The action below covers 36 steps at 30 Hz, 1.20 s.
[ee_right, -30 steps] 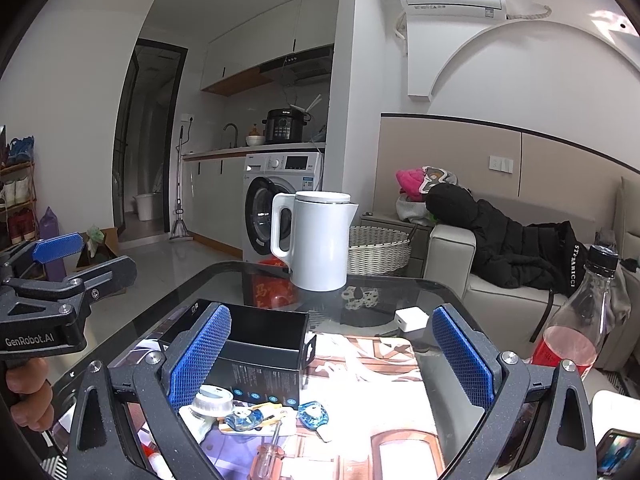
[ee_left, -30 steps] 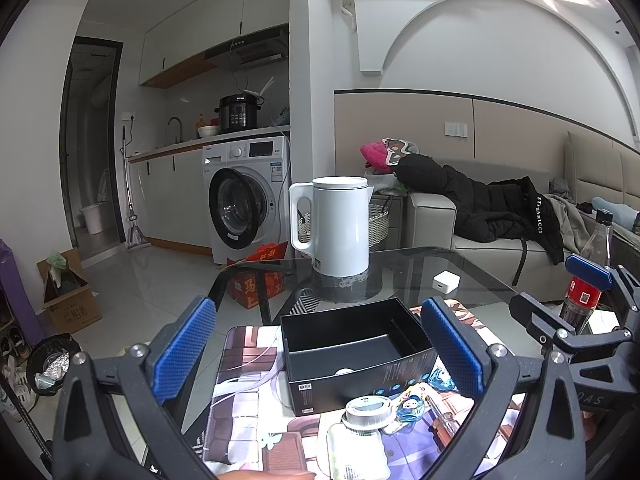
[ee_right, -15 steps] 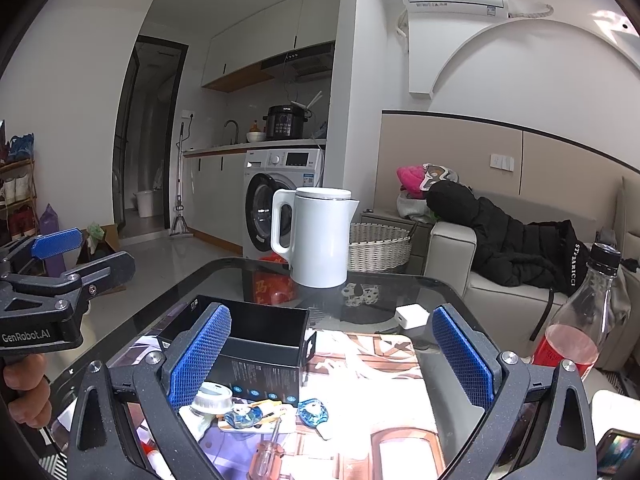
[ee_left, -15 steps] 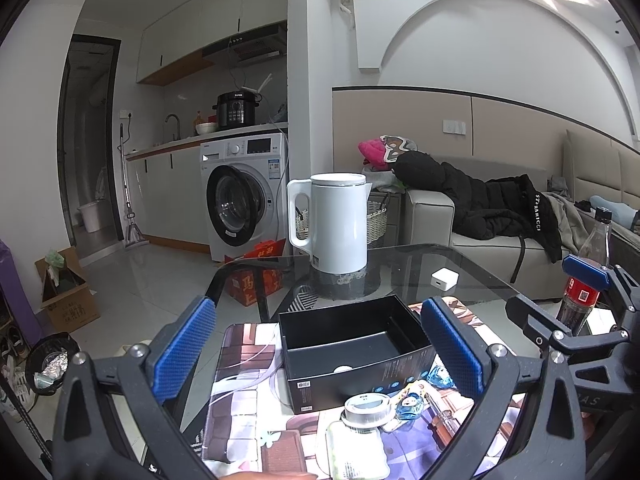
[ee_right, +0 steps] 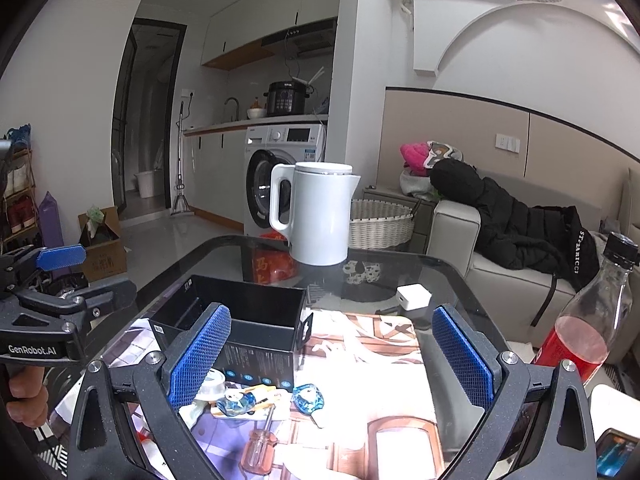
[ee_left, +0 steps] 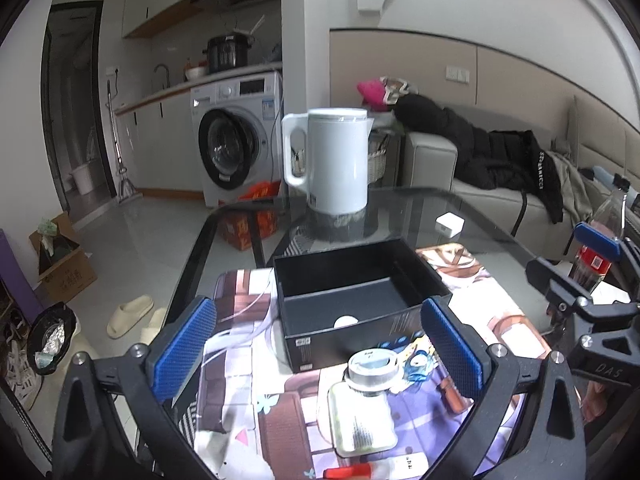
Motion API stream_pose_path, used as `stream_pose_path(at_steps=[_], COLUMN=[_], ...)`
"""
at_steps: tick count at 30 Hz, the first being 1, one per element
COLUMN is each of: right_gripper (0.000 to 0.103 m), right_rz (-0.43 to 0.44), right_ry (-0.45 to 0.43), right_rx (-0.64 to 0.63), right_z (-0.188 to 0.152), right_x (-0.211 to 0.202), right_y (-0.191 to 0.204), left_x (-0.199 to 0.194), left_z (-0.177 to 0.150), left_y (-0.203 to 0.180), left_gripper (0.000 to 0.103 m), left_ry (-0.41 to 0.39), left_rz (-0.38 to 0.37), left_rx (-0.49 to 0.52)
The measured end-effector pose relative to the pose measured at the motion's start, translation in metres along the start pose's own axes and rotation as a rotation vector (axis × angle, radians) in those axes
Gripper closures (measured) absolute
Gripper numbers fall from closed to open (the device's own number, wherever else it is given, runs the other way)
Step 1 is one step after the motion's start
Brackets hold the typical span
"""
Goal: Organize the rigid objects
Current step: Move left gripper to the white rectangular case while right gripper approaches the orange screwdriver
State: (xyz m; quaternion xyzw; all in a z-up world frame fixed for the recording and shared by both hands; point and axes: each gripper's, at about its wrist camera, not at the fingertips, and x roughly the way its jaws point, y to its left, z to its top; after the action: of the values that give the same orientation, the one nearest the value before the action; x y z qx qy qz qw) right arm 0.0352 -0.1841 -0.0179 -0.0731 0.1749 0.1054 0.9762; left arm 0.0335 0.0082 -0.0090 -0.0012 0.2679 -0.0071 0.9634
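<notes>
An open black box point(ee_left: 352, 280) stands on the printed mat on the glass table; it also shows in the right wrist view point(ee_right: 240, 316). A clear bottle with a grey cap point(ee_left: 362, 404) lies just in front of the box, between the blue pads of my left gripper point(ee_left: 320, 350), which is open and empty above it. My right gripper point(ee_right: 330, 354) is open and empty above the mat. Blue wrapped pieces point(ee_right: 306, 396) and a clear-handled screwdriver point(ee_right: 258, 446) lie below it. A red marker point(ee_left: 352, 472) lies at the near edge.
A white kettle point(ee_left: 334, 160) stands behind the box. A white charger cube point(ee_right: 414, 298) sits at the mat's far right. A bottle with red drink point(ee_right: 588, 320) stands at the table's right edge. A phone point(ee_right: 614, 454) lies near the right corner.
The left wrist camera has tilted down and come a little closer to the box and the bottle. The right gripper has barely moved. Both grippers stay open.
</notes>
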Motion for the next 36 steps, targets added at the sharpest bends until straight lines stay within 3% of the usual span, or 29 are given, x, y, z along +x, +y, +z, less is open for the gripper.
stream_pose_path(at_steps=[6,13,21,26,29,36], right_gripper=[0.0,0.0,0.0,0.018,0.019,0.026], right_rz=[0.011,0.042,0.112,0.177,0.211,0.219], right_ry=[0.022,0.079,0.327,0.451,0.526,0.609], right_rx=[-0.009,-0.02,0.007,-0.021,-0.036,-0.062], right_z=[-0.003,-0.002,-0.024,-0.047,-0.064,-0.081], right_x=[0.005,0.016,0.055,0.074,0.081,0.088], right_y=[0.002,-0.002,-0.005,0.011,0.023,0.029], left_x=[0.018,0.034,0.053,0.067,0.071,0.08], left_z=[-0.012,-0.025,-0.043,-0.053,-0.058,-0.07], left_y=[-0.003,-0.022,-0.034,-0.031,-0.032,-0.037], left_gripper=[0.0,0.0,0.004,0.009,0.012,0.013], left_ry=[0.108,0.227,0.383,0.469,0.504,0.548], left_rz=[-0.01,-0.026,-0.062,-0.074,-0.082,-0.06], left_rx=[0.021,0.119,0.18,0.174,0.176,0.222])
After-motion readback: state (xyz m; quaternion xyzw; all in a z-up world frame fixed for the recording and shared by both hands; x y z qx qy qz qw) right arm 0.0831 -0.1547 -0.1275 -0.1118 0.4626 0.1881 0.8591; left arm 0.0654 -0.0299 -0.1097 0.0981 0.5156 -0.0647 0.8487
